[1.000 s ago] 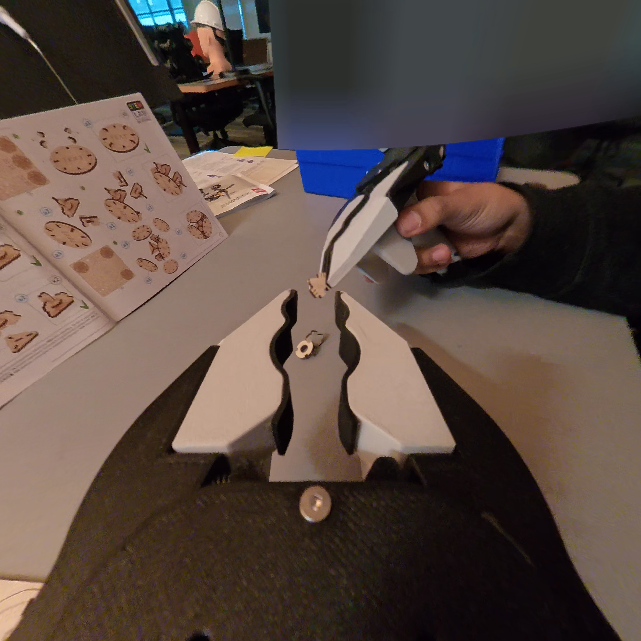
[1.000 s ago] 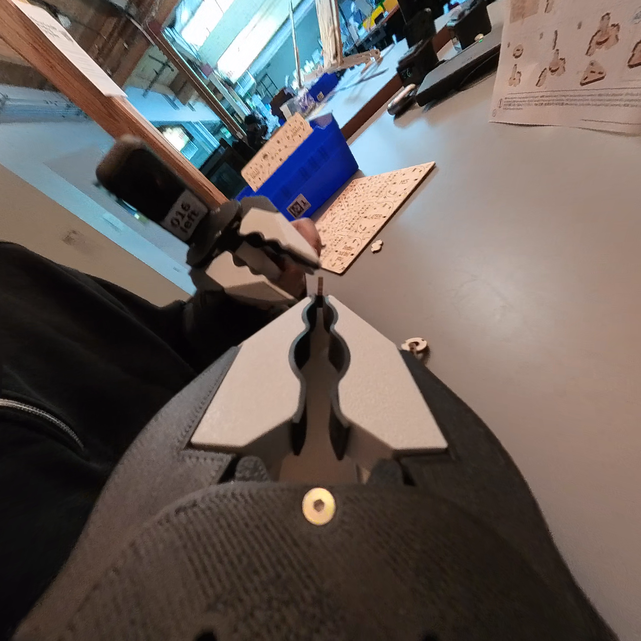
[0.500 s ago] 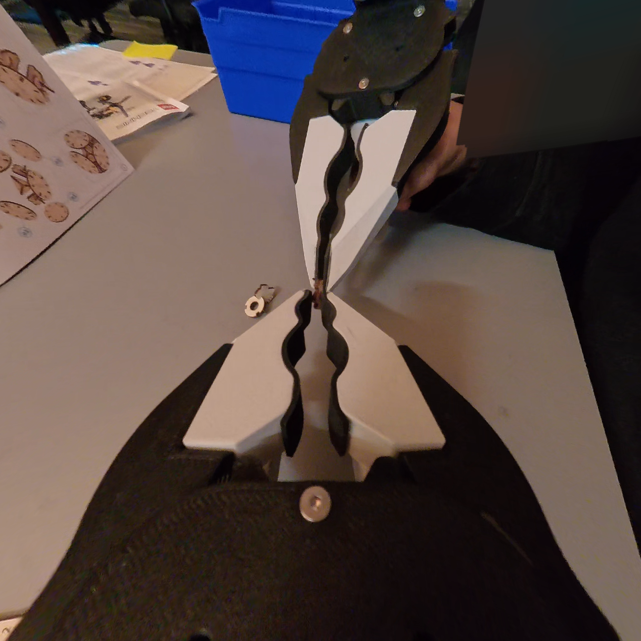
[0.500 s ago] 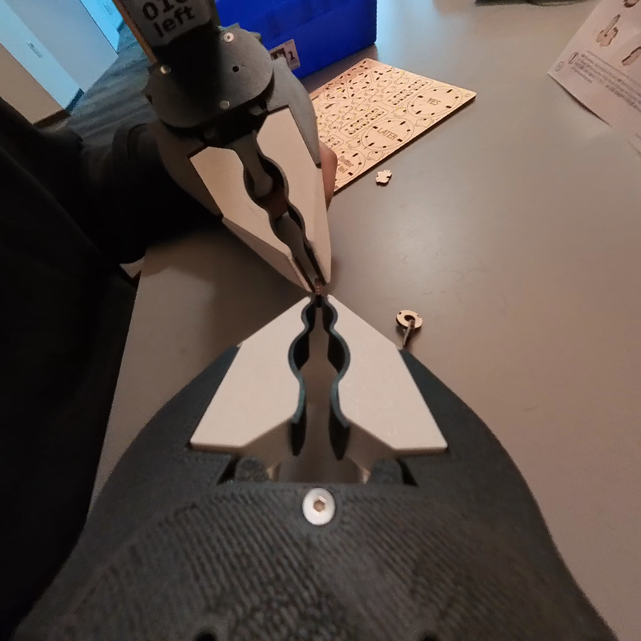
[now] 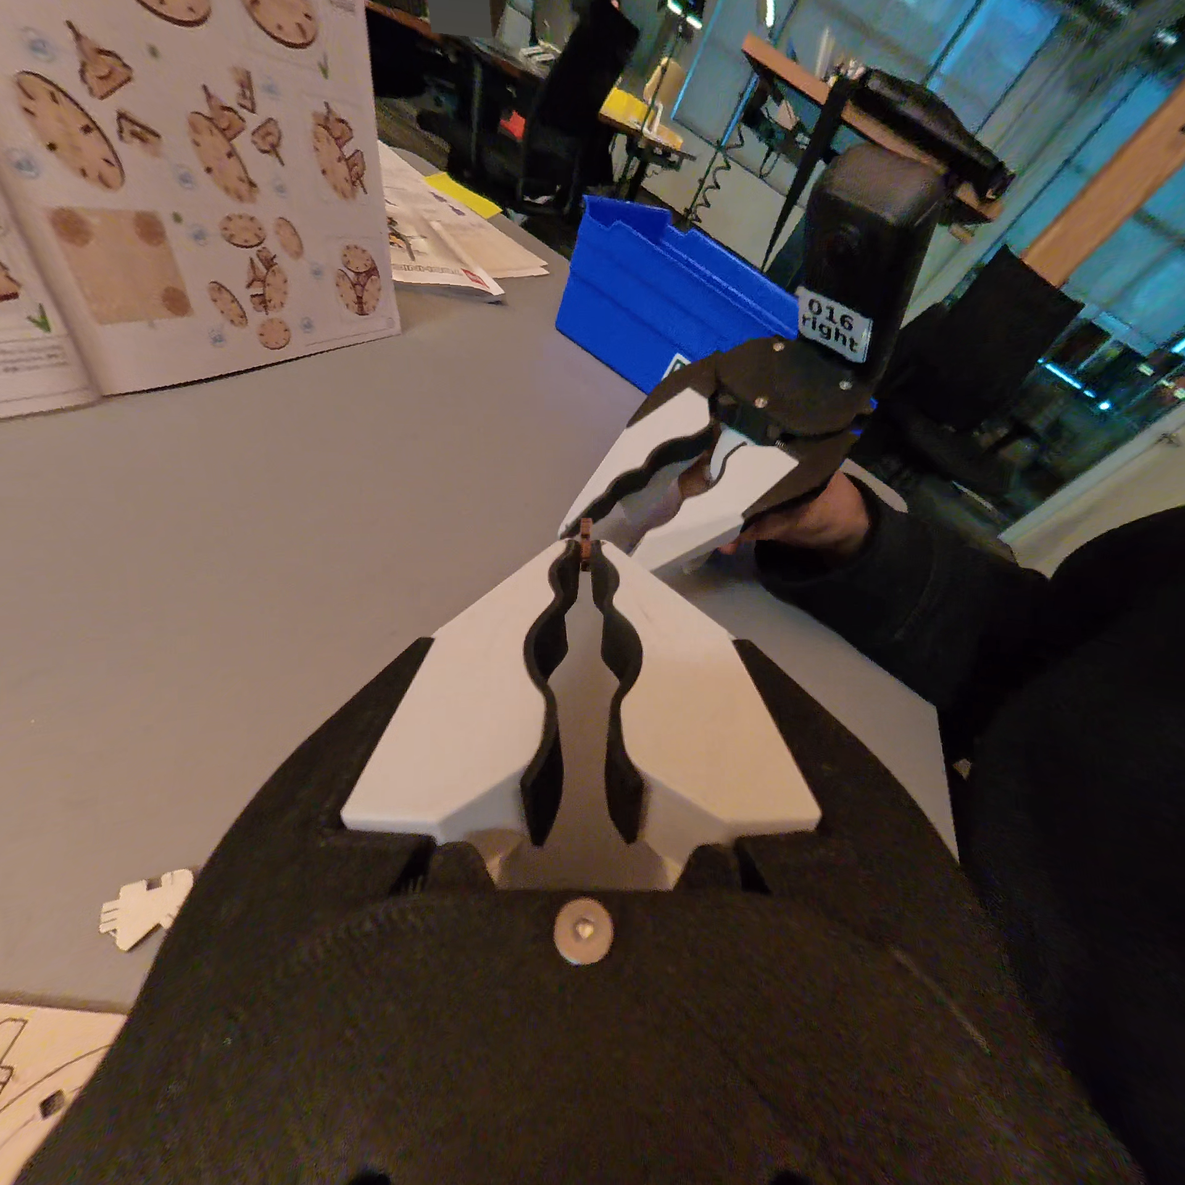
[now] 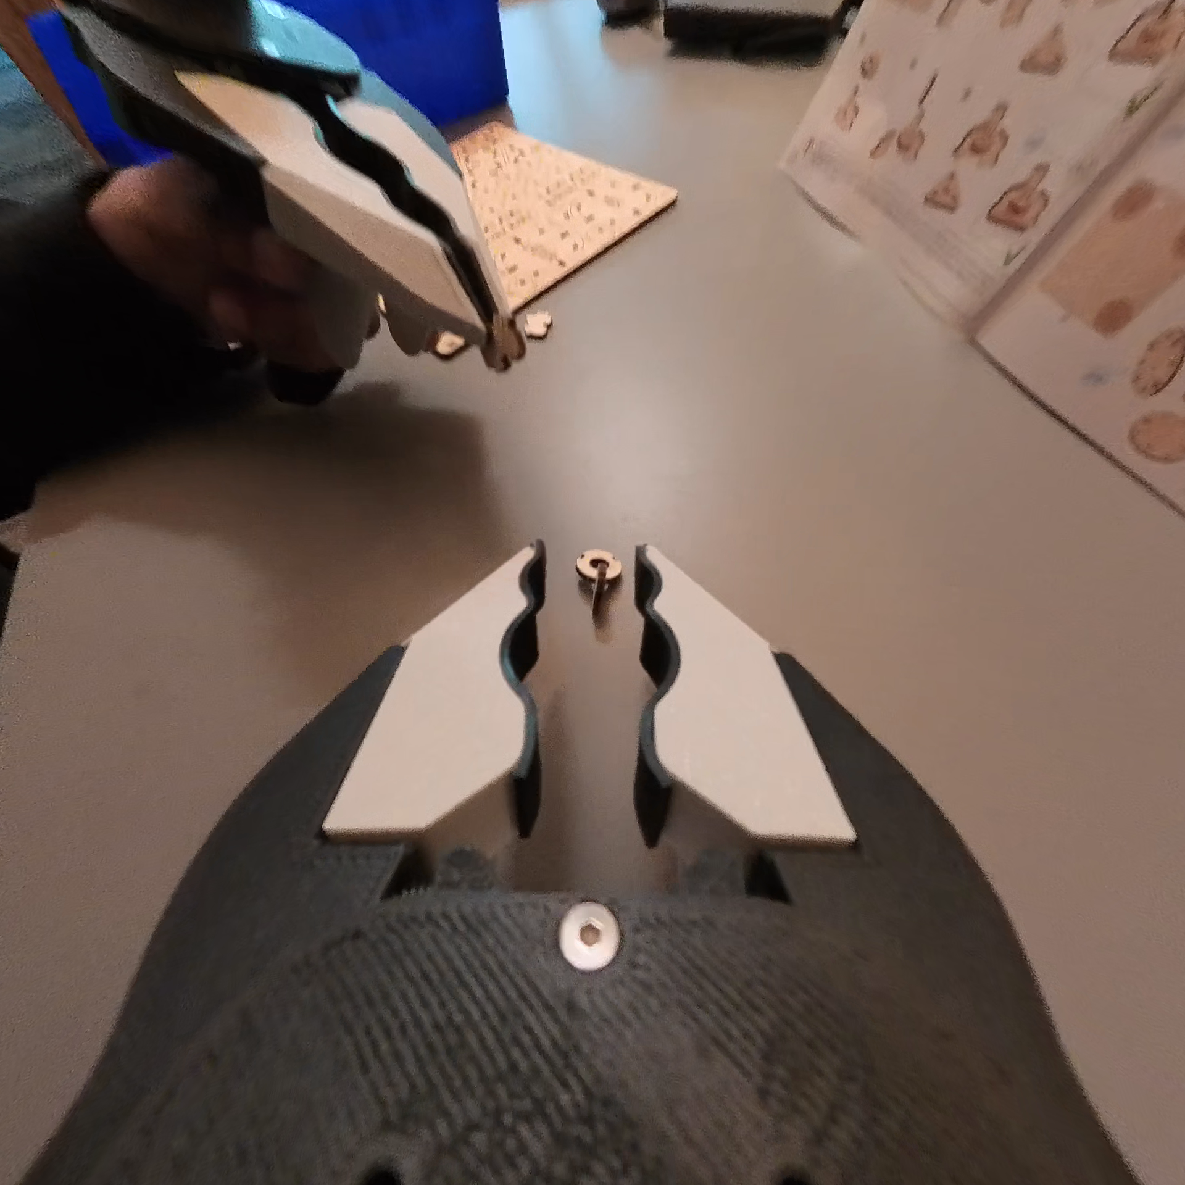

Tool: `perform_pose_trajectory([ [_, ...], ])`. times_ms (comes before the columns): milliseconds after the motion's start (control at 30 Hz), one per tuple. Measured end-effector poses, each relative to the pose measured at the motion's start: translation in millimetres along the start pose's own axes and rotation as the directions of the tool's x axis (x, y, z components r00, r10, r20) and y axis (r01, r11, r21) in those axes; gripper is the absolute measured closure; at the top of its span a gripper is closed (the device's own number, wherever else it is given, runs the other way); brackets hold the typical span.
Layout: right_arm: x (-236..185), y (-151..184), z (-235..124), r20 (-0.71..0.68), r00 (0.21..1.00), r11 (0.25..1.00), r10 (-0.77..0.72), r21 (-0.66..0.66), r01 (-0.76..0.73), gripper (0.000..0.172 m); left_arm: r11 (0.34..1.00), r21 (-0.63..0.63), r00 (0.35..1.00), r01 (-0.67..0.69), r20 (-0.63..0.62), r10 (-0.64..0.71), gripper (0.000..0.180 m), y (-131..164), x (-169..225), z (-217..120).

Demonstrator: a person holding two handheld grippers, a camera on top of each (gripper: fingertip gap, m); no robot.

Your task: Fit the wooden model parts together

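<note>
On the grey worktop (image 6: pixel 801 449) our left tongs (image 5: pixel 583 545) are clenched on a small wooden piece (image 5: pixel 584 537), pinched edge-on at the tips. Our right tongs (image 6: pixel 590 558) stand released, straddling without touching a wooden ring with a pin (image 6: pixel 597 572); we judge a centred, level squeeze best.
</note>
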State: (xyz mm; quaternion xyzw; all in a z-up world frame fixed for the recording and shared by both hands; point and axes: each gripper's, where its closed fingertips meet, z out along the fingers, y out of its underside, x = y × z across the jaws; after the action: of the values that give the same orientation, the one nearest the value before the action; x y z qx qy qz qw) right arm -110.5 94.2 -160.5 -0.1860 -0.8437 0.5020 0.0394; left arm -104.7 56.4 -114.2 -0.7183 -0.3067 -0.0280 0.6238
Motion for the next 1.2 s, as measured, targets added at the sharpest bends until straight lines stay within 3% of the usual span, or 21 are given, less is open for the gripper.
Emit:
perform_pose_trajectory([
  [400,4.7,23.9,21.5,-0.056,0.996,0.981,-0.063,-0.185,0.052,0.143,1.000,-0.007,1.000,0.009,0.015,-0.009,0.179,2.6,-1.8,3.3],
  [633,2.2,23.1,26.8,-0.057,0.992,0.975,-0.116,-0.198,0.102,0.157,1.000,-0.006,0.999,0.020,0.026,-0.019,0.179,3.3,-4.7,3.3],
  [800,-1.4,-1.4,18.6,-0.057,0.997,0.998,-0.048,-0.038,0.046,0.157,0.998,0.028,0.998,0.061,0.021,-0.061,0.179,-1.2,-7.2,0.8],
  [967,-9.2,-41.1,4.9,0.072,0.975,0.949,0.208,0.225,-0.219,0.158,0.987,0.149,0.998,0.063,-0.008,-0.062,0.179,-17.8,-0.1,-3.7],
  [1200,-14.0,-50.2,0.6,0.232,0.891,0.850,0.391,0.280,-0.446,0.158,0.980,0.199,1.000,-0.006,0.026,0.001,0.179,-19.8,6.8,1.9],
])
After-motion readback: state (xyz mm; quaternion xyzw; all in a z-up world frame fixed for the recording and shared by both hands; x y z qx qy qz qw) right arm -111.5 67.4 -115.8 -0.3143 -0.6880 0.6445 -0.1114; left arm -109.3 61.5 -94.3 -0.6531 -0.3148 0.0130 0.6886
